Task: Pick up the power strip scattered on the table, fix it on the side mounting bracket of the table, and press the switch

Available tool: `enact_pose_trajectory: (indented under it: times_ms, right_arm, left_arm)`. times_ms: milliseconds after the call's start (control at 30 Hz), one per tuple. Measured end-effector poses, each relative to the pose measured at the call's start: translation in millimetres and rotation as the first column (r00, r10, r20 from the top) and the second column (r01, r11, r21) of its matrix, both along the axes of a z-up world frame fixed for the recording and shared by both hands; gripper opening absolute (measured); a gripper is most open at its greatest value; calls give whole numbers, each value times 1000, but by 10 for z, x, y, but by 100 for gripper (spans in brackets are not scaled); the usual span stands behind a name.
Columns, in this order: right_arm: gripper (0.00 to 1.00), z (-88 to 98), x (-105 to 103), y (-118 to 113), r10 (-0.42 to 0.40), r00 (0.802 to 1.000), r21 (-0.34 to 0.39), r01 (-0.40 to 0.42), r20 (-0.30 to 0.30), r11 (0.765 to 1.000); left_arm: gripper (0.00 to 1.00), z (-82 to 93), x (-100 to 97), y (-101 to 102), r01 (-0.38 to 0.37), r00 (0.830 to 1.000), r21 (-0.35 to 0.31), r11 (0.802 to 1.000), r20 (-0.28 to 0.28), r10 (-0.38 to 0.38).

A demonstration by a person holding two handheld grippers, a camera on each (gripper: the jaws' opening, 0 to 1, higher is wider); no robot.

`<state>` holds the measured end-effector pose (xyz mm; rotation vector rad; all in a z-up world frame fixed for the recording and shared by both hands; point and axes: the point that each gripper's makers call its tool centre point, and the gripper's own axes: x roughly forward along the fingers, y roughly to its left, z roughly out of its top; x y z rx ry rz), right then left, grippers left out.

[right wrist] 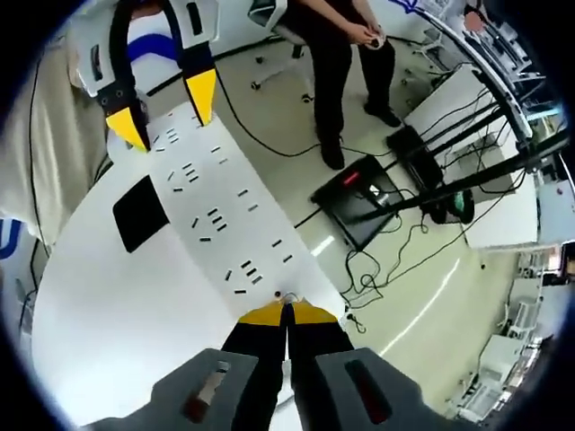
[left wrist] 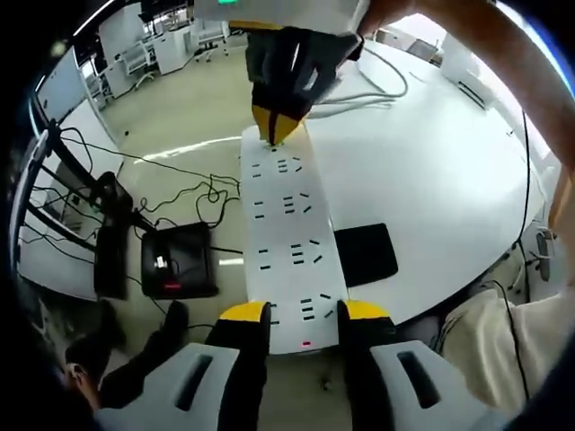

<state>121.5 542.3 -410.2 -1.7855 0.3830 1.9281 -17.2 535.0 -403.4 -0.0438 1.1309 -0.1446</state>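
White power strip [left wrist: 289, 247] held lengthwise along the table [left wrist: 431, 180] edge. Left gripper [left wrist: 304, 314] clamps its near end across the width; right gripper [right wrist: 287, 313], jaws closed, pinches the opposite end.

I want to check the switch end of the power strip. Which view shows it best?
The left gripper view: the power strip's red-lit end lies near, between the left gripper's fingertips. In the right gripper view that end is far and small, and no light can be made out.
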Motion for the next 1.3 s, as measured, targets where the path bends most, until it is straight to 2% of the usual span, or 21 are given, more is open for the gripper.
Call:
enact_pose_trajectory:
  times_ms: [300,433,600,767,1000,1067,1100,1300]
  right_arm:
    - [0,24,-35,-9,25,999,-10,-25,40,1000]
    - [0,30,-15,-7,1,999,-3,-1,43,1000]
    - [0,90,-25,10,-36,999,30,36,11,999]
    - [0,64,77,-55,-69,996,32,68,49,997]
    - [0,145,-7,-23,-138,990,102,142,-41,985]
    - [0,186,-16,3,-145,988,135,150,-44,979]
    - [0,205,-37,-63,-145,988,149,150,-43,977]
    - [0,276,-110,-70,-220,967,230,244,-126,942]
  left_arm:
    - [35,0,-10,-7,0,1000,-2,1000,8,0]
    - [35,4,-13,-18,3,1000,-3,1000,17,-3]
    - [35,5,-7,-37,-3,1000,-2,1000,4,3]
    - [35,-12,-2,-30,-3,1000,-1,1000,-15,3]
    - [35,-17,-4,-28,-8,1000,-4,1000,-4,8]
    - [35,-16,-5,-33,-8,1000,-3,1000,1,8]
    - [35,-16,-3,-34,-14,1000,-4,1000,4,14]
    - [34,1,-13,-80,-23,1000,-8,1000,13,23]
